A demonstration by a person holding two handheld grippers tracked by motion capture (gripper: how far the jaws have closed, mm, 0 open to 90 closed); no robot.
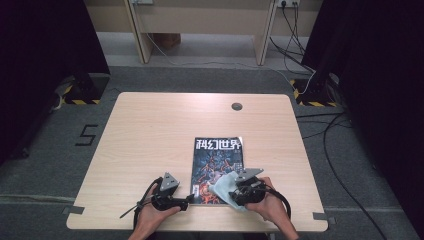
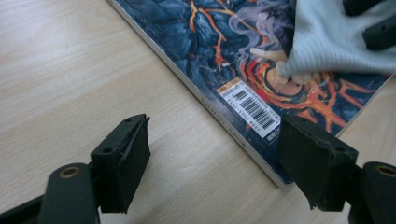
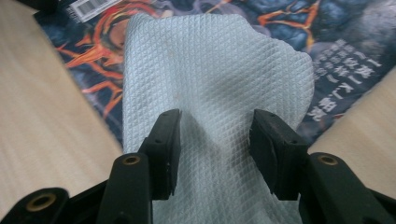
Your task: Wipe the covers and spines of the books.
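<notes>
A magazine (image 1: 217,160) with a dark blue and orange cover lies on the wooden table (image 1: 150,135), its title towards the far side. A pale blue textured cloth (image 1: 218,190) rests on its near right part. My right gripper (image 1: 231,195) is shut on the cloth (image 3: 210,70), which is bunched between its jaws (image 3: 215,116) and spreads forward over the cover (image 3: 327,28). My left gripper (image 1: 188,200) stands open at the magazine's near left corner. Its jaws (image 2: 215,128) straddle the spine beside the barcode label (image 2: 250,107), with one jaw over the cover (image 2: 210,37). The cloth (image 2: 327,42) and the right gripper's fingertips (image 2: 378,32) lie beyond.
A round cable port (image 1: 236,106) sits near the table's far edge. The near edge runs just behind both hands. Past the table are a grey floor, loose cables (image 1: 330,135) at the right and wooden furniture legs (image 1: 141,35) at the back.
</notes>
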